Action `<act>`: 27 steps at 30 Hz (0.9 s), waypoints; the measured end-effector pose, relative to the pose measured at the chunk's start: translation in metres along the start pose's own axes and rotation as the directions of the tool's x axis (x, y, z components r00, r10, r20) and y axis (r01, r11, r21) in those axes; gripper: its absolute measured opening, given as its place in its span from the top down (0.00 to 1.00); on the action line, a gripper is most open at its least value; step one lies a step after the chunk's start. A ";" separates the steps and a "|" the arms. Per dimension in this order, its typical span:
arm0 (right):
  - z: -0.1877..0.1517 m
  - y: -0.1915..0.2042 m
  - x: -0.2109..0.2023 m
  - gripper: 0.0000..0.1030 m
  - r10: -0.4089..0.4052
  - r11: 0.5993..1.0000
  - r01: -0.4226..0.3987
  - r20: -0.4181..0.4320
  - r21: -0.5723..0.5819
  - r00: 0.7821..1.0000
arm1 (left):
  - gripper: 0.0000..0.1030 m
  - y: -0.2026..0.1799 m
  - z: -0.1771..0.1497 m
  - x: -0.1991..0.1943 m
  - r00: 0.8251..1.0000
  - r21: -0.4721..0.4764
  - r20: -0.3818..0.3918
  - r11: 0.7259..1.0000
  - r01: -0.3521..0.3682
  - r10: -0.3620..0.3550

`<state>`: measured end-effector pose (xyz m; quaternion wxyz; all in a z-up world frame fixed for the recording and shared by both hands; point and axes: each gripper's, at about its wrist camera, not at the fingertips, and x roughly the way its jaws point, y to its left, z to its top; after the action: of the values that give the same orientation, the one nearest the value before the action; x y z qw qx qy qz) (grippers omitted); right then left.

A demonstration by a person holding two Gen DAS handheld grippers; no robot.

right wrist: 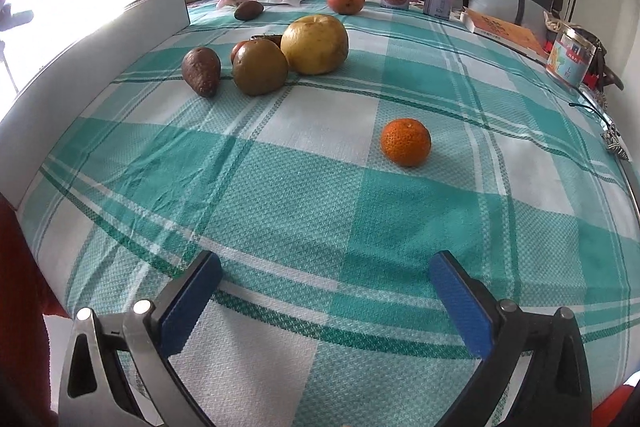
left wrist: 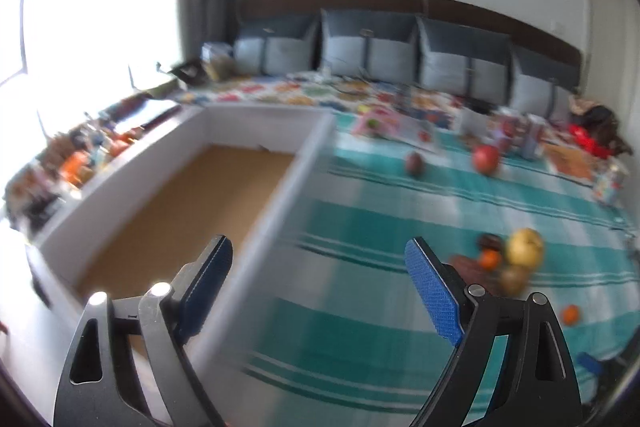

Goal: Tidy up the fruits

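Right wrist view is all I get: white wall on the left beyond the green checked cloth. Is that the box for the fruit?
Observer: Yes, it's a white-walled box with a brown cardboard floor, no fruit visible inside.
Operator: Where are the left tongs?
Observer: The left tongs hang open over the box's near wall, holding nothing.
Operator: Anything behind the box?
Observer: A cluttered ledge of blurred small items runs along its far side by the window.
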<state>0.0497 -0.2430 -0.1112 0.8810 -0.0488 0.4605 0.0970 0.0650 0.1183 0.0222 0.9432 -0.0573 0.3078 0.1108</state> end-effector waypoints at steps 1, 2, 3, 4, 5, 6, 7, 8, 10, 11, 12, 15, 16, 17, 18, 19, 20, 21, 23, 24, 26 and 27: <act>0.000 0.000 0.000 0.00 0.001 1.000 -0.001 0.003 0.000 1.000 | 0.13 -0.009 -0.009 0.006 0.999 -0.006 -0.035 0.999 0.040 -0.040; 0.000 0.000 0.000 0.00 0.002 1.000 -0.002 0.005 0.000 1.000 | 0.13 -0.019 -0.021 0.016 0.993 -0.005 -0.085 0.996 0.084 -0.084; 0.000 0.000 0.001 0.00 0.003 1.000 -0.004 0.008 0.000 1.000 | 0.13 -0.027 -0.030 0.024 0.985 0.001 -0.126 0.993 0.120 -0.119; 0.000 0.000 0.001 0.00 0.004 1.000 -0.004 0.011 0.000 1.000 | 0.13 -0.037 -0.045 0.035 0.974 0.014 -0.165 0.987 0.162 -0.157; 0.000 0.000 0.001 0.00 0.005 1.000 -0.005 0.015 -0.001 1.000 | 0.13 -0.045 -0.055 0.044 0.967 0.027 -0.182 0.982 0.185 -0.177; 0.000 0.000 0.001 0.00 0.006 1.000 -0.006 0.019 -0.002 1.000 | 0.13 -0.052 -0.064 0.052 0.961 0.041 -0.198 0.978 0.204 -0.192; -0.001 0.000 0.001 0.00 0.006 1.000 -0.006 0.024 -0.002 1.000 | 0.13 -0.058 -0.073 0.061 0.955 0.059 -0.215 0.974 0.219 -0.202; -0.001 0.000 0.001 0.00 0.006 1.000 -0.006 0.029 -0.002 1.000 | 0.13 -0.066 -0.082 0.070 0.950 0.087 -0.236 0.969 0.232 -0.206; -0.001 0.000 0.001 0.00 0.004 1.000 -0.004 0.040 -0.001 0.999 | 0.13 -0.079 -0.094 0.085 0.945 0.166 -0.271 0.958 0.233 -0.183; -0.002 0.000 0.001 0.00 0.003 1.000 -0.003 0.045 0.000 0.999 | 0.13 -0.084 -0.098 0.088 0.946 0.207 -0.275 0.951 0.231 -0.170; -0.002 0.001 0.001 0.00 0.003 1.000 -0.003 0.051 0.000 0.999 | 0.13 -0.089 -0.101 0.092 0.946 0.240 -0.279 0.942 0.233 -0.163; -0.003 0.001 0.001 0.00 0.004 1.000 -0.004 0.075 -0.001 0.997 | 0.11 -0.090 -0.106 0.093 0.950 0.250 -0.257 0.937 0.243 -0.178; -0.004 0.001 0.001 0.00 0.004 1.000 -0.004 0.083 -0.001 0.997 | 0.11 -0.089 -0.106 0.094 0.947 0.238 -0.263 0.938 0.251 -0.187; -0.004 0.001 0.001 0.00 0.005 1.000 -0.005 0.092 -0.002 0.996 | 0.10 -0.088 -0.106 0.096 0.945 0.227 -0.264 0.939 0.257 -0.195; -0.004 0.001 0.001 0.00 0.005 1.000 -0.005 0.096 -0.002 0.995 | 0.10 -0.088 -0.106 0.097 0.944 0.227 -0.263 0.938 0.260 -0.198; -0.004 0.001 0.002 0.00 0.003 1.000 -0.003 0.100 -0.001 0.995 | 0.10 -0.089 -0.107 0.097 0.945 0.232 -0.261 0.937 0.260 -0.198; -0.005 0.002 0.002 0.00 0.001 1.000 -0.001 0.104 0.001 0.995 | 0.10 -0.089 -0.107 0.095 0.946 0.233 -0.258 0.938 0.259 -0.197; -0.005 0.002 0.002 0.00 0.000 1.000 0.000 0.108 0.002 0.994 | 0.10 -0.089 -0.108 0.094 0.947 0.234 -0.256 0.938 0.257 -0.195; -0.004 0.001 0.002 0.00 0.000 1.000 0.000 0.112 0.002 0.994 | 0.10 -0.089 -0.108 0.095 0.947 0.234 -0.256 0.938 0.257 -0.196; -0.004 0.001 0.002 0.00 0.000 1.000 0.000 0.113 0.002 0.994 | 0.10 -0.089 -0.109 0.094 0.947 0.235 -0.256 0.938 0.256 -0.195; -0.004 0.001 0.002 0.00 0.001 1.000 -0.001 0.115 0.002 0.993 | 0.10 -0.090 -0.109 0.096 0.948 0.237 -0.254 0.938 0.253 -0.192; -0.004 0.001 0.002 0.00 0.001 1.000 -0.001 0.116 0.001 0.993 | 0.10 -0.090 -0.109 0.095 0.949 0.238 -0.253 0.938 0.251 -0.190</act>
<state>0.0476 -0.2426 -0.1155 0.9061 -0.0423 0.4089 0.0998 0.0999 0.0288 -0.1184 0.9075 0.0238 0.4168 -0.0461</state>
